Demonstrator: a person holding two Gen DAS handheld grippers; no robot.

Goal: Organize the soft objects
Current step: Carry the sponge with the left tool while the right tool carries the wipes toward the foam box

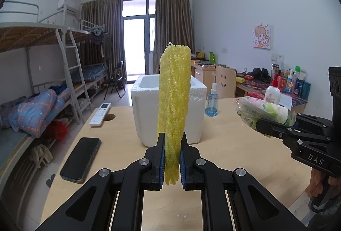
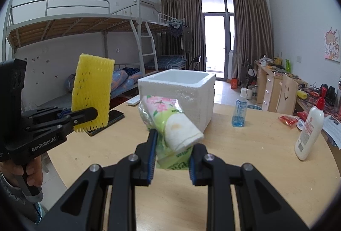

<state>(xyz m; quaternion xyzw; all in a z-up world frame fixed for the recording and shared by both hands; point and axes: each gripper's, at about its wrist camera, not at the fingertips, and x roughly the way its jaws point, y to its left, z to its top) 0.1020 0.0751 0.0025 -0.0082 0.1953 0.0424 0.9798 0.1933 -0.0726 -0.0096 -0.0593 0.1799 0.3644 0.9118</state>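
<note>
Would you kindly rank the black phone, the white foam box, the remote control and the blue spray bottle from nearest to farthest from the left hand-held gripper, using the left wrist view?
From the left hand-held gripper:
1. Black phone, on the table to its left.
2. White foam box, straight ahead.
3. Remote control, left of the box, and blue spray bottle, right of the box: too close to call.

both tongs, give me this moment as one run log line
left tongs: shut on yellow foam net | right tongs: shut on tissue pack | foam box: on table, open top
</note>
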